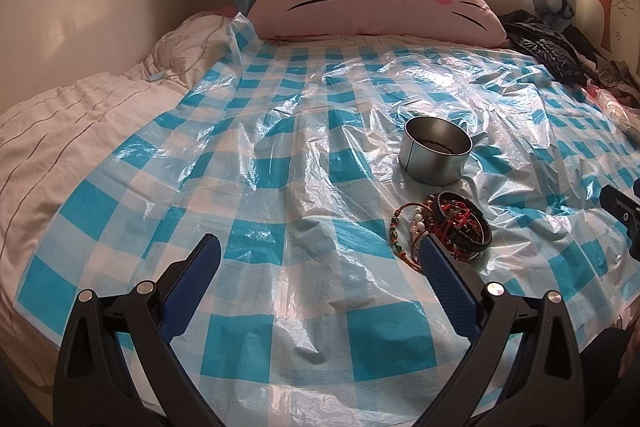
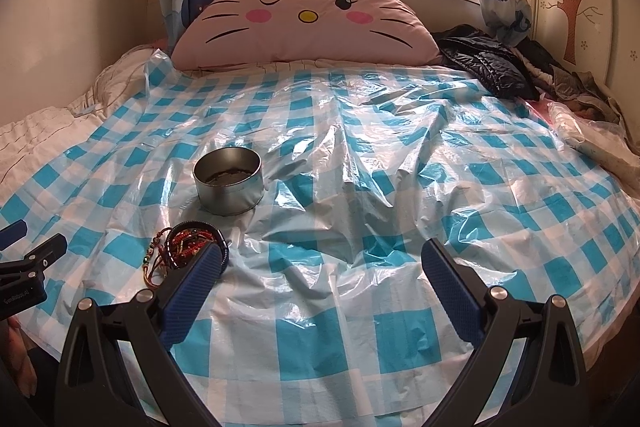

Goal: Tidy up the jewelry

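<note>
Basically, left view: left gripper [image 1: 320, 251] spread wide, holding nothing; bracelets [image 1: 444, 227] heaped on the checkered sheet [image 1: 260, 155] by its right finger, which hides part; tin [image 1: 437, 155] just behind. Right view: right gripper [image 2: 322, 259] also wide, empty; bracelets [image 2: 188, 243] partly behind its left finger; tin contents [image 2: 228, 177] unclear.

Open checked sheet [image 2: 340, 211] ahead — tin [image 2: 228, 181] and bracelet pile [image 2: 188, 243] near together, left of centre

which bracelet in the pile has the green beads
The thin beaded bracelet on the left edge of the pile in the left wrist view: reddish cord with green beads. The others are dark braided bands or red cords.
</note>
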